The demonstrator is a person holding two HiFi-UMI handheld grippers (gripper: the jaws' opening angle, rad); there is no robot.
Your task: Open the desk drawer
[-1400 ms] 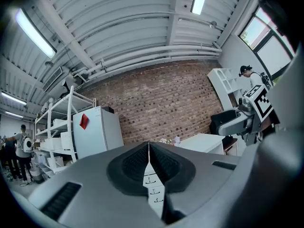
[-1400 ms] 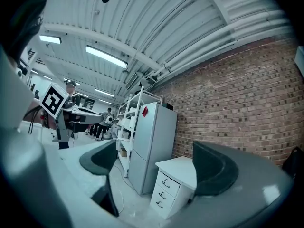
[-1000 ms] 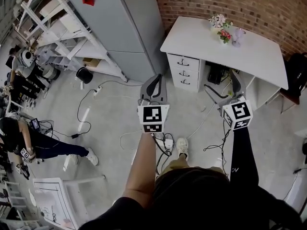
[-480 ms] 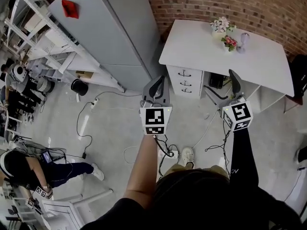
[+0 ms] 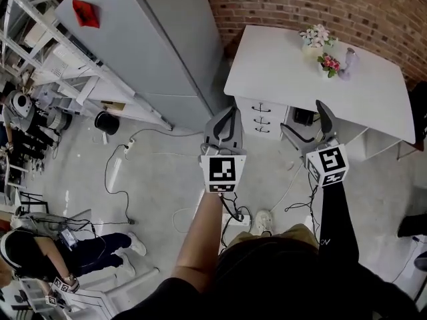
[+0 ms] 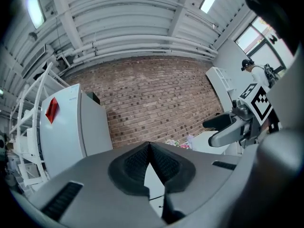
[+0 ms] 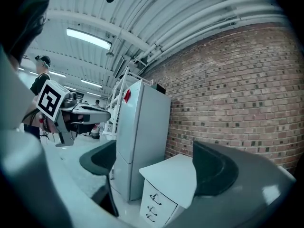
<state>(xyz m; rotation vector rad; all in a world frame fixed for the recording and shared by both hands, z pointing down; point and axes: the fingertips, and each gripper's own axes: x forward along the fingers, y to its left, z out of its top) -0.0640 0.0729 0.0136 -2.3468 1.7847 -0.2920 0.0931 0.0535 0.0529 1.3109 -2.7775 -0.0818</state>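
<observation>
A white desk (image 5: 313, 79) stands against the brick wall at the upper right. Its drawer unit (image 5: 261, 120) has three stacked drawers with dark handles, all closed; the drawer unit (image 7: 153, 204) also shows in the right gripper view. My left gripper (image 5: 225, 120) hovers over the floor, left of the drawers and apart from them, its pads (image 6: 164, 163) pressed together on nothing. My right gripper (image 5: 308, 129) hangs in front of the desk's knee space with its jaws spread wide and nothing between them. In its own view the right gripper (image 7: 156, 167) frames the desk corner.
A tall grey cabinet (image 5: 153, 39) stands left of the desk, with white shelving (image 5: 47, 52) beyond it. Two flower pots (image 5: 320, 42) sit on the desk's far side. Cables and a power strip (image 5: 233, 213) lie on the floor near my feet. A person (image 5: 47, 252) is at the lower left.
The view has shifted toward the desk, and both grippers have drifted slightly right and nearer to it. The left stays shut, the right stays open.
</observation>
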